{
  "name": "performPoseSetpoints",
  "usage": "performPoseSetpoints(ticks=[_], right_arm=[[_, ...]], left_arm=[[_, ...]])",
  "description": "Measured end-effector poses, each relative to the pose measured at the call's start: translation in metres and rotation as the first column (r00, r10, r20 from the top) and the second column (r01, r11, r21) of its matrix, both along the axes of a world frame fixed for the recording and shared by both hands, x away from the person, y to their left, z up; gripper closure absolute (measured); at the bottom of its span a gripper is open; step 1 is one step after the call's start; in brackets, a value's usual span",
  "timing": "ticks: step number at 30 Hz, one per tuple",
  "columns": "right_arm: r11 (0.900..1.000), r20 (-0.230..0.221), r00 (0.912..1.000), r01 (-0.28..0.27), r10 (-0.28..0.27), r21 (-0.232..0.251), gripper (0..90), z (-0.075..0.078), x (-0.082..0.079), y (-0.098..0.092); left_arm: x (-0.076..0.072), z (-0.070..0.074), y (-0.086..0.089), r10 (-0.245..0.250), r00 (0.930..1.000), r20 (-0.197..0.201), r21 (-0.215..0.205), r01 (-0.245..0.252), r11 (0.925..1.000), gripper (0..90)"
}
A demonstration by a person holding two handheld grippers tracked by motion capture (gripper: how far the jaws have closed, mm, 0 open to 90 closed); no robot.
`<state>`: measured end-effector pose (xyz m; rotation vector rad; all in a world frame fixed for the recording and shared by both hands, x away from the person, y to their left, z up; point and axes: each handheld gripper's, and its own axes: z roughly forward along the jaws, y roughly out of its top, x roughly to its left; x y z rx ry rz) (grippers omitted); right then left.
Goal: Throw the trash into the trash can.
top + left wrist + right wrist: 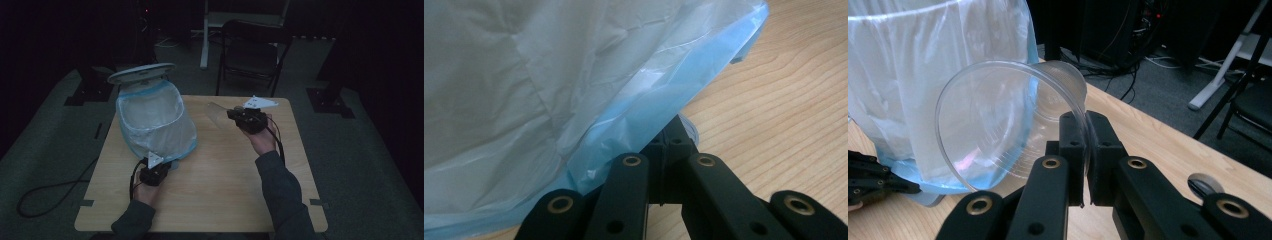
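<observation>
Job: looks like binning a clear plastic cup (pixel 1008 125) in the lined bin (pixel 155 122).
Bin: stands at table's (pixel 215 195) left-rear, lid (pixel 141 73) swung up behind it, mouth open, blue-white liner (pixel 549 90) folded over the rim.
L gripper (pixel 156 170): at bin's near lower edge, jaws clamped tight on the liner's blue hem, so bag + bin are pinned for the drop.
R gripper (pixel 239 115): up off the table at centre-rear, jaws pinched on the cup's rim wall, cup lying sideways, mouth facing the R gripper's camera.
Cup vs bin: well apart in high view; cup is right of bin, roughly level w/ its rim, not over the opening.
Done: lid open, liner held, cup picked up & clear of the tabletop.
Left: carry cup across over bin mouth, let go, prob. release liner and shut lid.
Progress, my guess: approx halfway.
Bin contents: can't tell, liner too cloudy.
</observation>
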<state>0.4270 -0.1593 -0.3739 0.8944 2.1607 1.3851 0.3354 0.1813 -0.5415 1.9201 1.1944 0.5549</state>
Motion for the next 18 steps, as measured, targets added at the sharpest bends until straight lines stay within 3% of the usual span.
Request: performPoseSetpoints(ticks=[8, 18], right_arm=[[1.0, 0.018, 0.9998, -0.011, 0.011, 0.015, 87.1, 0.012, 0.0, 0.002], [0.999, 0.071, 0.9969, -0.035, 0.034, 0.02, 87.2, 0.036, -0.001, 0.018]], left_arm=[[0.0, 0.0, 0.0, 0.0, 1.0, 0.002, -0.001, 0.0, 1.0, 90.0], [0.0, 0.0, 0.001, -0.003, 1.0, -0.004, 0.003, 0.003, 1.0, 90.0]])
